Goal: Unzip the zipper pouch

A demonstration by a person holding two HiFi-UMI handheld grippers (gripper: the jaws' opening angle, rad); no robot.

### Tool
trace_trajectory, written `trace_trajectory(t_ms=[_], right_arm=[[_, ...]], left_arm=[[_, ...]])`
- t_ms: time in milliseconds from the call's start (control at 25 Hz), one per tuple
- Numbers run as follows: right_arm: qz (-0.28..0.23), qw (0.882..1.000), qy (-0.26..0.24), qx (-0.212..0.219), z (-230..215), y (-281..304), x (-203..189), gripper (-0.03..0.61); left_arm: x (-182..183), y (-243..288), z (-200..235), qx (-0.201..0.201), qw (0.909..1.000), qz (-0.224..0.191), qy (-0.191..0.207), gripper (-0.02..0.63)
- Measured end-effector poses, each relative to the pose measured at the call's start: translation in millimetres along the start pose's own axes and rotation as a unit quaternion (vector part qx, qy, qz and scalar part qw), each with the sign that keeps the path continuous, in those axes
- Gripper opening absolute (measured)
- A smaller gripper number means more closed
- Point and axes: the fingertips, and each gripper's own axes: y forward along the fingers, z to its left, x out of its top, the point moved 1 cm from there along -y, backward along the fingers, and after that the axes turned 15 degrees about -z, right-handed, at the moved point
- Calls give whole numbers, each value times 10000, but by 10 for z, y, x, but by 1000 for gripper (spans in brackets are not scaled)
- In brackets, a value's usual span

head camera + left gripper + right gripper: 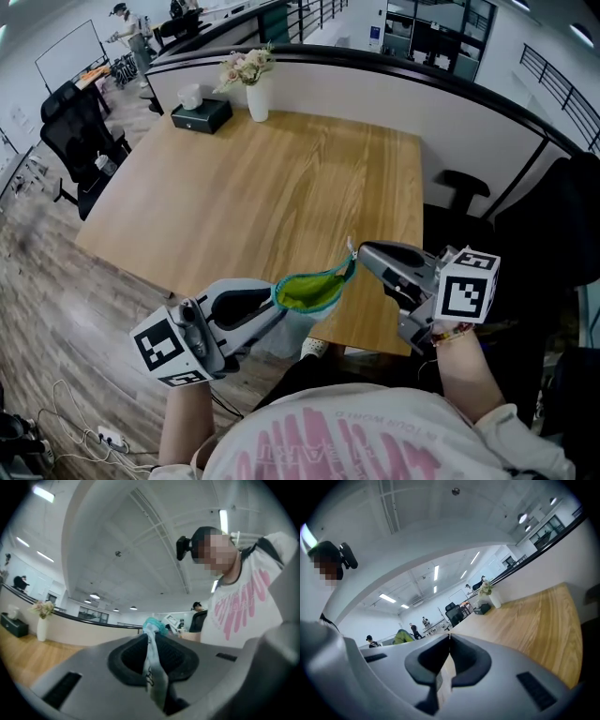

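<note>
A teal zipper pouch (312, 291) with a lime-green inside hangs open between my two grippers, above the near edge of the wooden table (281, 187). My left gripper (277, 305) is shut on the pouch's left end. In the left gripper view a pale strip of the pouch (153, 667) is pinched between the pads, with teal fabric past the tips of the left gripper (151, 641). My right gripper (361, 251) is shut at the pouch's right tip. A thin pale zipper pull (444, 681) sits between the pads of the right gripper (449, 641).
A white vase of flowers (255, 89) and a black tissue box (201, 114) stand at the table's far edge. Black office chairs (80, 131) stand to the left and another chair (464, 192) to the right. Cables (84, 422) lie on the floor at lower left.
</note>
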Motion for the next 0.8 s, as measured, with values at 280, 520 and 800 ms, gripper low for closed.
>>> trace_trajectory(t_ms=[280, 520, 800], right_arm=[[-337, 9972, -83, -661, -197, 78, -80, 6], [-176, 9925, 27, -1211, -381, 127, -374, 6], [-435, 9857, -184, -1619, -488, 75, -290, 55]], left_arm=[[-206, -55, 529, 2126, 9770, 160, 56, 51], [-314, 12, 623, 2920, 9560, -109, -241, 49], [-390, -91, 690, 2969, 9545, -23, -265, 49]])
